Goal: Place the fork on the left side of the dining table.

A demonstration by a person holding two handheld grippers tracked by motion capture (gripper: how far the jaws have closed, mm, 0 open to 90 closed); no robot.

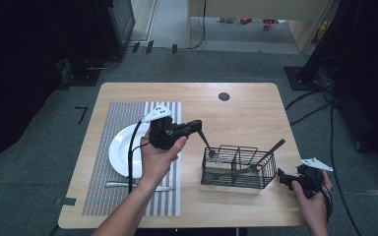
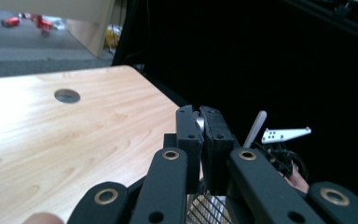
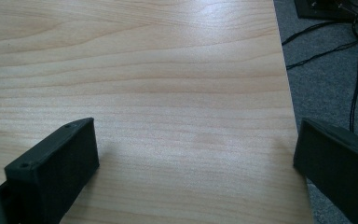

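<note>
A black wire basket stands on the wooden table right of centre. My left gripper hovers over the basket's left end, shut on the handle of a metal utensil whose head hangs inside the basket. In the left gripper view a silvery sliver of that utensil shows between the closed jaws of the left gripper, with the basket's wires below. A second utensil leans in the basket's right end. My right gripper rests open at the table's right edge; the right gripper has bare wood between its jaws.
A white plate sits on a striped placemat at the left, with a knife in front of it. A round cable hole lies at the back. The table's right edge drops to grey floor with cables.
</note>
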